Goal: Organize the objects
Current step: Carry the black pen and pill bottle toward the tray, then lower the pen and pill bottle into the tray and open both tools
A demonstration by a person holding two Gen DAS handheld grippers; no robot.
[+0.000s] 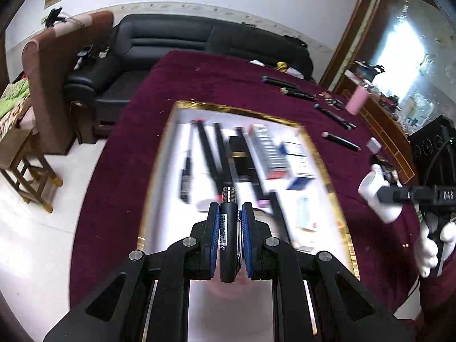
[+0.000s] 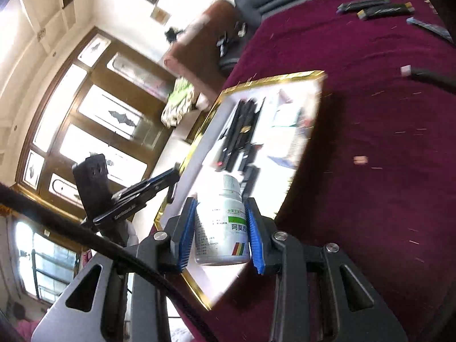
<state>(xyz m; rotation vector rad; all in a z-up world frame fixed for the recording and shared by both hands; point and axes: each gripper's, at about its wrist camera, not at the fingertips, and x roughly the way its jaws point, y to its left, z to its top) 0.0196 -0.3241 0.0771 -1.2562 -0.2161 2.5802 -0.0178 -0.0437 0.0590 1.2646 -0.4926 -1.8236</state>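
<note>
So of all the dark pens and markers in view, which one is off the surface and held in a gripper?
The black pen with the ridged silver collar, clamped in the left gripper above the gold-rimmed tray. The others lie flat in the tray or on the maroon cloth.

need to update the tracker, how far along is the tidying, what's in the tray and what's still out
Done: the gold-rimmed tray already holds several black pens and small boxes. In hand: the left gripper is shut on a black pen, and the right gripper holds a white pill bottle. Left: loose pens, a pink item and a small white piece on the maroon cloth.
</note>
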